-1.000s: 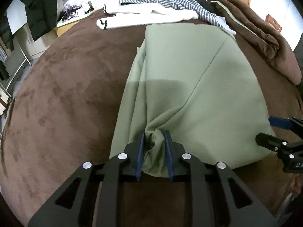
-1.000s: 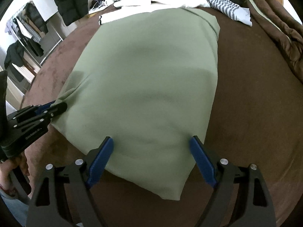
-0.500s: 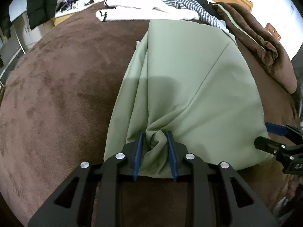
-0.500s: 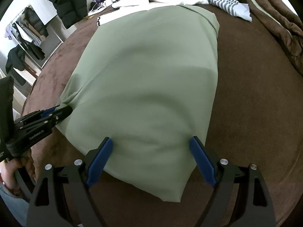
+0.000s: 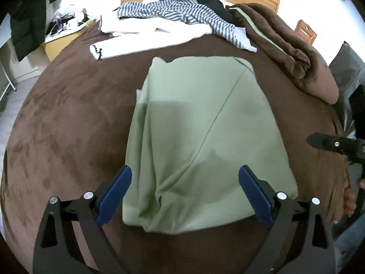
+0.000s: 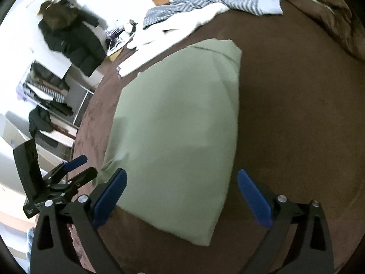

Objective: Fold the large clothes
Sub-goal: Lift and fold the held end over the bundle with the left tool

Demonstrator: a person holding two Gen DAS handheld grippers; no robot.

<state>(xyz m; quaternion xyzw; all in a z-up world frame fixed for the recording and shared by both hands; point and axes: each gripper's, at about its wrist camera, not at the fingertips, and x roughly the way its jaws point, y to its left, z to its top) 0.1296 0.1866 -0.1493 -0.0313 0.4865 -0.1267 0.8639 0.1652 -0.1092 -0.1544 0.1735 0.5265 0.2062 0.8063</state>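
A folded sage-green garment point(image 5: 200, 137) lies flat on the brown bed cover point(image 5: 68, 137), with a bunched crease at its near edge. My left gripper point(image 5: 184, 194) hovers above that near edge, its jaws opening wide, the blue pads clear of the cloth. In the right wrist view the same green garment point(image 6: 178, 125) lies ahead, and my right gripper point(image 6: 182, 196) hangs over its near corner, its jaws also opening and nothing pressed between them. The left gripper point(image 6: 75, 171) shows at the lower left there; the right gripper's fingertip point(image 5: 319, 140) shows at the left wrist view's right edge.
A white garment point(image 5: 148, 34), a striped garment point(image 5: 182, 16) and a rolled brown blanket point(image 5: 285, 52) lie at the far end of the bed. A dark coat point(image 6: 73, 38) hangs on the wall above a clothes rack point(image 6: 50, 100). A hand point(image 5: 349, 201) shows at the right.
My left gripper has let go of the bunched green cloth and lifted away with its jaws spread. My right gripper has drawn back, rolled and opened a little wider.
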